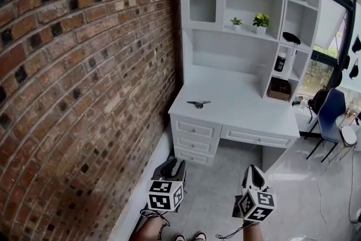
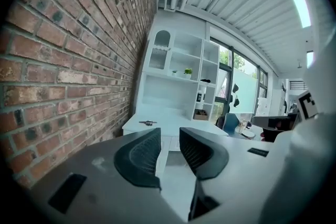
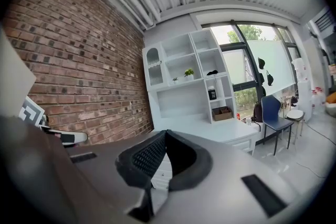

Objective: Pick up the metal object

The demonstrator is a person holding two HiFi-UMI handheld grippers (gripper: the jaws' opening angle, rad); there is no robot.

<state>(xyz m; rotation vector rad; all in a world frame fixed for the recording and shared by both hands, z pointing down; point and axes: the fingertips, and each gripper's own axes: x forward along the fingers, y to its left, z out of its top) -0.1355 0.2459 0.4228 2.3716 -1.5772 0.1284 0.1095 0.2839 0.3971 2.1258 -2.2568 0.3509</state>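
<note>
Left tool point(image 1: 172, 168) held low beside the brick wall point(image 1: 73, 65), jaws slightly apart, nothing between. Right tool point(image 1: 254, 176) level alongside, jaws together, empty. Both aimed at the white table point(image 1: 248, 113). Metal object point(image 1: 198, 103) lying near its left front edge, well apart from both.

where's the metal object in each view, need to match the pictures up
Head view: metal object lies on the white desk, left front part, near the brick wall.
Left gripper view: small, on the desk's left part, left of centre.
Right gripper view: not seen.
Shared landmark: larger potted plant on the shelf.
</note>
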